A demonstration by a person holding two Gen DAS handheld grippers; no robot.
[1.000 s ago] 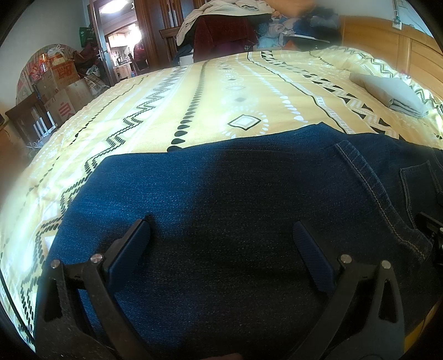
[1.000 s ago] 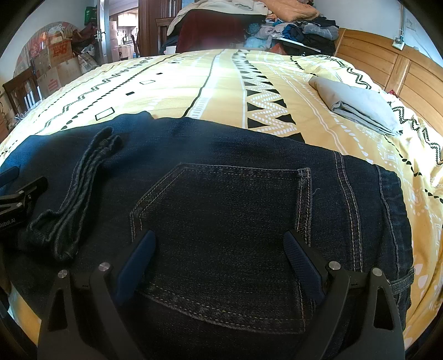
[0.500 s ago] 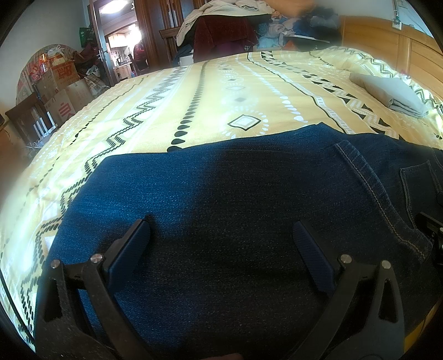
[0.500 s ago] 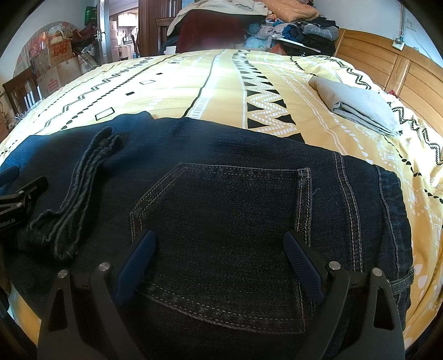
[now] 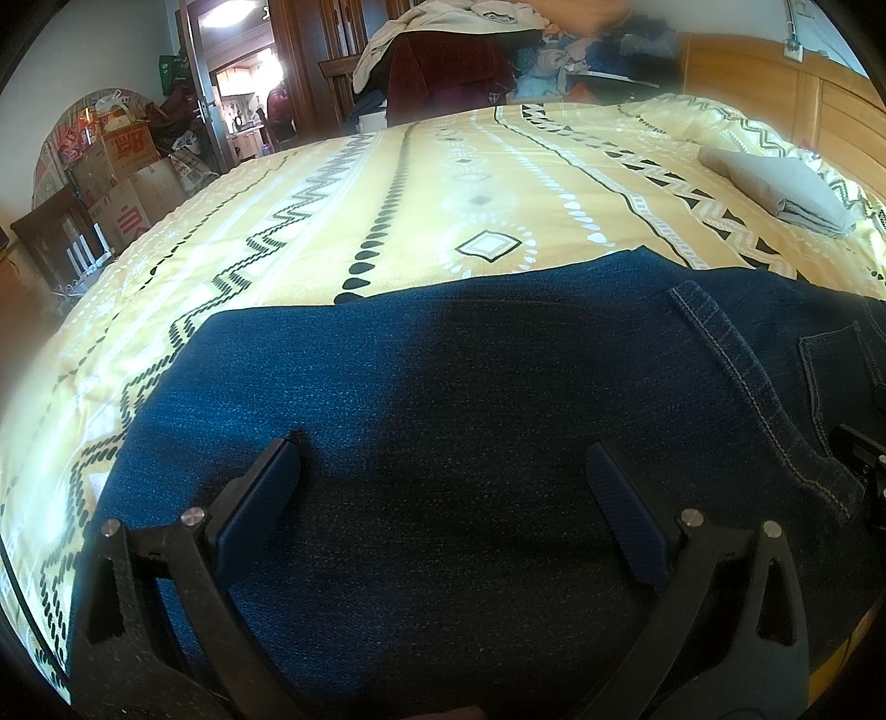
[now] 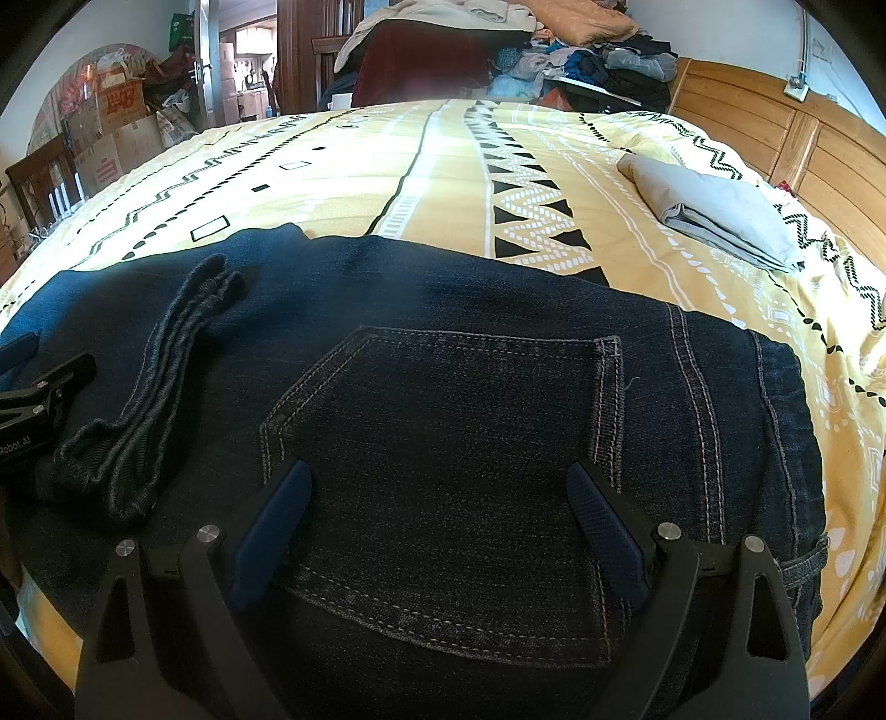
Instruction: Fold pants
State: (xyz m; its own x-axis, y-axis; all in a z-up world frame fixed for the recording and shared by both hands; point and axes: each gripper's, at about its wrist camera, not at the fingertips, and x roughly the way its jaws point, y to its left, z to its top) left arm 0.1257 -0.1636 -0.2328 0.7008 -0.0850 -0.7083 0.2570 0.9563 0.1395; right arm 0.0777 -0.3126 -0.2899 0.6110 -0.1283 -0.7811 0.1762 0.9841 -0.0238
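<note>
A yellow patterned bedspread point(image 6: 443, 166) stretches ahead of the claws. Ahead and to the right lies a folded grey cloth point(image 6: 714, 210), near the wooden headboard point(image 6: 775, 127). Far ahead, a heap of clothes point(image 6: 498, 44) is piled up. Far left stand cardboard boxes point(image 6: 116, 138) beside an open doorway point(image 5: 243, 94).

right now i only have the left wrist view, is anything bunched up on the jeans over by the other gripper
Observer: Yes. In the right wrist view a rumpled hem lies across the jeans, left of the back pocket.
Operator: is the right gripper holding anything
Observer: No. The right gripper is open over that pocket, its fingers apart with nothing between them.
Operator: where does the denim end on that side
Observer: At the waistband, short of the folded grey cloth.
</note>
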